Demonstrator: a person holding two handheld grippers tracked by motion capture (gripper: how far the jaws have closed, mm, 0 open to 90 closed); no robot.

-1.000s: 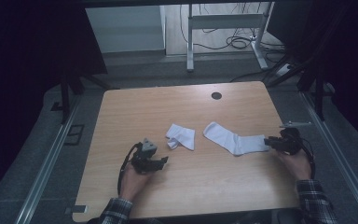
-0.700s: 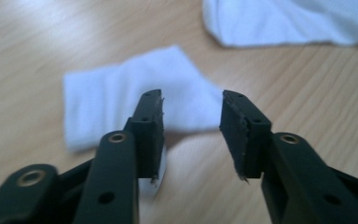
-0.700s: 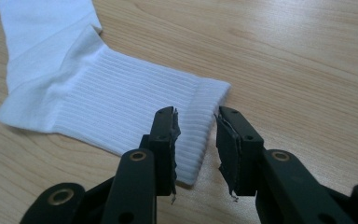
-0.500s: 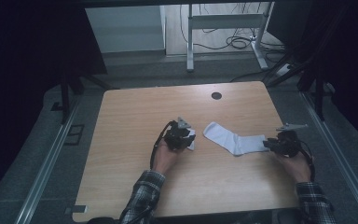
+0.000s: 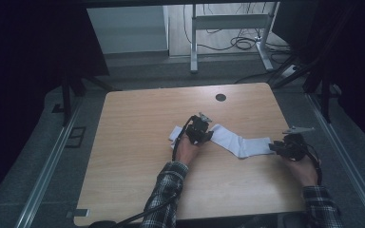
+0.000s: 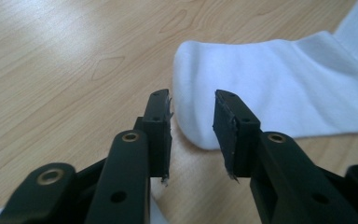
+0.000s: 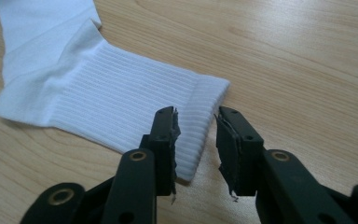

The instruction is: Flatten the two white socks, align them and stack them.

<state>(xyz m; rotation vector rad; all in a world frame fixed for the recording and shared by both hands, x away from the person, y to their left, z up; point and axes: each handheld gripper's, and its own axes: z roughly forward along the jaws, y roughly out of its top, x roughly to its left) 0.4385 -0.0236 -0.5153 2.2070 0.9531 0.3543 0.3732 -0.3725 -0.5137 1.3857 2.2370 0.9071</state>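
Here the long sock (image 5: 240,142) lies flat near the middle of the bench (image 5: 138,142), its toe toward the left tongs (image 5: 200,132) and its ribbed cuff toward the right tongs (image 5: 279,146). The left tongs are spread a little, nothing between the jaws; in the left gripper view (image 6: 192,133) the sock's rounded toe end (image 6: 270,93) lies just ahead of the tips, and whether they touch it cannot be told. A second, small sock (image 5: 176,134) lies just left of the long sock, partly hidden under the left hand (image 5: 188,148). The right tongs are also spread a little and pinch nothing; in the right gripper view (image 7: 196,140) the cuff's (image 7: 135,102) corner sits between the two jaws, with its edge passing behind the left-hand jaw, the cloth still flat on the bench. The right hand (image 5: 302,168) is at the sock's cuff end, near the bench's right edge.
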